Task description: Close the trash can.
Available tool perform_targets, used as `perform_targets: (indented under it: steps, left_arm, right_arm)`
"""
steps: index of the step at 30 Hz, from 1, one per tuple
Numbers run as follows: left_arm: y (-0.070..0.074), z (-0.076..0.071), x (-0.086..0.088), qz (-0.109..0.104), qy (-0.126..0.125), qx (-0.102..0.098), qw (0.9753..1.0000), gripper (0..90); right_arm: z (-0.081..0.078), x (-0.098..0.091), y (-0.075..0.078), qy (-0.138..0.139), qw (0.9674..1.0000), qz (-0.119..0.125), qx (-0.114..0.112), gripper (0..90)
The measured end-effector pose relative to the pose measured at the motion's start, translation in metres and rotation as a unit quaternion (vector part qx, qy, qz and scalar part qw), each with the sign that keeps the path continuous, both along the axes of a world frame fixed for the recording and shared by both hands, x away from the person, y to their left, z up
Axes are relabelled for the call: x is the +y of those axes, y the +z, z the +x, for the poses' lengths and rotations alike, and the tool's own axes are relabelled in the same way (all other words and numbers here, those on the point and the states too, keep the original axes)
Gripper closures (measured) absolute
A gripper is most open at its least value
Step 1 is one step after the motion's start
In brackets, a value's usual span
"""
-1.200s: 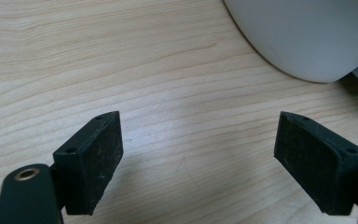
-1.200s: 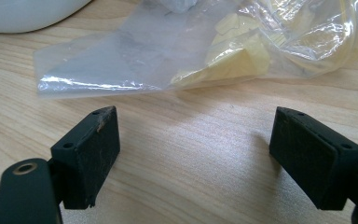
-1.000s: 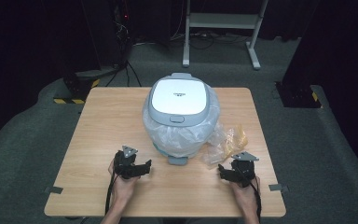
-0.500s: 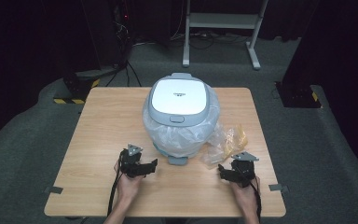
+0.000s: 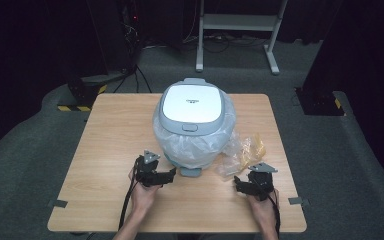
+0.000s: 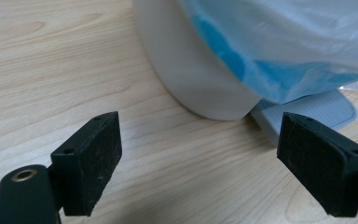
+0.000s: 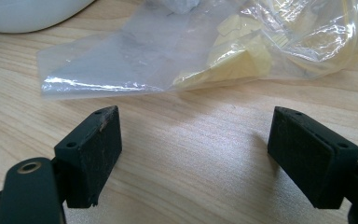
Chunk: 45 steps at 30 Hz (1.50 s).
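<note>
Grey-lidded white pedal bin (image 5: 194, 125), clear liner: my left gripper (image 6: 200, 154), jaws just spreading empty, faces its foot pedal (image 6: 314, 105) at one o'clock; pressing it likely next.

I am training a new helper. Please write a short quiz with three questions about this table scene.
1. True or false: the lid of the bin is shut.
2. What lies ahead of the right gripper?
3. The left gripper has: A) open jaws holding nothing; B) a grip on the pedal.

Key: 1 true. 2 a crumpled plastic bag on the table. 3 A.
</note>
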<state>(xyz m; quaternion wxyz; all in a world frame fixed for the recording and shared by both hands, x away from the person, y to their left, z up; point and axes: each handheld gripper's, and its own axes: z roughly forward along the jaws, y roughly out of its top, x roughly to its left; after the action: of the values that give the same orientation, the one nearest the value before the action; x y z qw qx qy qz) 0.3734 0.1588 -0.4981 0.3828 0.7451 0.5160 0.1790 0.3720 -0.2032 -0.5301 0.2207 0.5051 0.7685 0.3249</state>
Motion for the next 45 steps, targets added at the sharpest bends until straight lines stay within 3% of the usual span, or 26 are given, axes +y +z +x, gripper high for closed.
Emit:
perform_targets:
  steps: [8,17,18,22,24,25,26,28,31,37,38,45]
  left_arm:
    - [-0.002,0.005,-0.012,-0.007,-0.013,0.011,0.9998,12.4]
    - [-0.004,0.009,-0.019,0.005,-0.028,0.015,0.9995,10.0]
    - [-0.006,0.010,-0.024,-0.014,-0.013,0.009,0.9998,9.7]
    - [-0.008,0.012,-0.029,-0.015,-0.013,0.010,0.9998,8.5]
    - [-0.008,0.013,-0.028,0.007,-0.039,0.024,0.9989,7.7]
    - [-0.011,0.013,-0.036,-0.029,0.001,0.001,0.9996,7.4]
    - [-0.010,0.013,-0.034,-0.008,-0.020,0.012,0.9997,7.0]
    - [-0.011,0.013,-0.036,0.003,-0.024,0.017,0.9996,6.6]
    - [-0.013,0.015,-0.040,-0.009,-0.022,0.015,0.9996,6.2]
    - [-0.014,0.016,-0.042,-0.002,-0.016,0.015,0.9998,3.2]
    - [-0.015,0.016,-0.043,0.007,-0.016,0.017,0.9997,2.7]
    - [-0.018,0.019,-0.043,0.003,-0.011,0.016,0.9998,0.6]
  right_arm:
    - [0.000,0.000,0.000,0.000,1.0000,0.000,0.000,17.3]
    - [0.000,0.000,0.000,0.000,1.0000,0.000,0.000,17.4]
    - [0.000,0.000,0.000,0.001,1.0000,0.000,0.000,17.8]
    - [0.000,0.000,0.000,0.004,1.0000,-0.001,-0.001,18.2]
    - [0.000,0.000,0.000,0.006,1.0000,-0.001,-0.002,18.3]
    - [0.000,0.000,0.000,0.006,1.0000,-0.001,-0.002,18.4]
    - [0.000,0.000,0.000,0.006,1.0000,-0.001,-0.002,18.4]
    - [0.000,0.000,0.000,0.007,1.0000,-0.001,-0.002,18.5]
    - [0.000,0.000,0.000,0.007,1.0000,-0.001,-0.002,18.6]
    - [0.000,0.000,0.000,0.007,1.0000,0.000,-0.002,18.8]
    - [0.000,0.000,0.000,0.007,1.0000,-0.001,-0.002,18.8]
    - [-0.001,0.001,0.000,0.007,1.0000,0.001,-0.001,19.6]
